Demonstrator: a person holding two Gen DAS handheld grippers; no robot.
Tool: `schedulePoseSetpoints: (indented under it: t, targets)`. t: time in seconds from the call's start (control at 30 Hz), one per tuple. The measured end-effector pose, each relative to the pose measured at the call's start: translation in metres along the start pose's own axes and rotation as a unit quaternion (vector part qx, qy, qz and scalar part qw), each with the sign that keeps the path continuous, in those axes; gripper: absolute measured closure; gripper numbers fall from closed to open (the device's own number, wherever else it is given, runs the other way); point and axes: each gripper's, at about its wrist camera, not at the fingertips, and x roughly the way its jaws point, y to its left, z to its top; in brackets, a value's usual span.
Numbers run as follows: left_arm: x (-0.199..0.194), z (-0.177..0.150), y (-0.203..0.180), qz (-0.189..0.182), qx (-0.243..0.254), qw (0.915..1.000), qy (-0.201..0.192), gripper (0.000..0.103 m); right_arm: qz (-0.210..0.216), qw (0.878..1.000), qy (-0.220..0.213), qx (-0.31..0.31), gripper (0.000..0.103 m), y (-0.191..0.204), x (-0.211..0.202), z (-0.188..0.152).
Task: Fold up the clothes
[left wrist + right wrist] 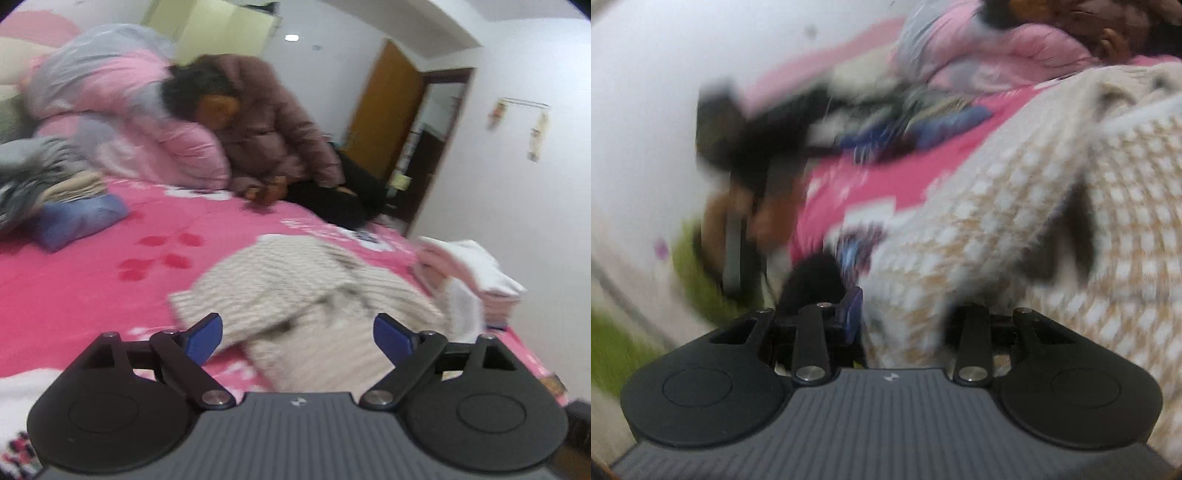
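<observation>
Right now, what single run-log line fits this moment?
left gripper: open, over cream knit sweater | right gripper: shut on cream knit sweater | pink bedsheet | blurred

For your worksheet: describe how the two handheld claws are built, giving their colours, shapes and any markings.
Both match. The left claw has blue finger pads on black linkage bars with silver pivot pins, two rounded black discs, and a grey ribbed body bearing a small white logo. The right claw looks the same.

I see a nubbly cream knit sweater (295, 280) with a waffle-like weave, lying on a smooth printed pink cotton bedsheet (110, 273). My left gripper (297, 338) looks like matt black plastic with bright metal pivot screws and blue pads (205, 338).
</observation>
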Motion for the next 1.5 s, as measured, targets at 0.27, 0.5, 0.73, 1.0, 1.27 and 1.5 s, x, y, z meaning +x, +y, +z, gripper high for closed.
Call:
schedulePoseSetpoints:
  t: [0.27,0.5,0.73,1.0,1.27,1.5]
  targets:
    - [0.055,-0.040,-0.057,-0.039,0.078,0.9925,0.085,0.011,-0.006,0.996,0.091,0.010,0.066,0.035,-0.045,-0.060]
    - [0.070,-0.073,-0.050,-0.015,0.037,0.9884,0.147,0.011,-0.124,0.989,-0.070,0.049,0.048,0.030,-0.137,-0.028]
    - [0.037,-0.076,-0.031,0.014,0.023,0.9910,0.131,0.011,-0.170,0.966,-0.186,0.052,0.025,-0.050,-0.118,0.089]
    - [-0.004,-0.052,-0.025,-0.032,0.048,0.9966,0.059,0.011,-0.246,0.961,-0.040,0.122,0.054,-0.112,-0.075,0.087]
    - [0.036,-0.048,-0.074,-0.162,0.101,0.9754,0.109,0.010,-0.327,0.925,-0.052,0.186,0.062,-0.074,-0.149,-0.022]
    - [0.059,-0.054,-0.102,-0.193,0.116,0.9645,0.139,0.016,-0.311,0.900,-0.175,0.250,0.058,-0.066,-0.177,-0.060]
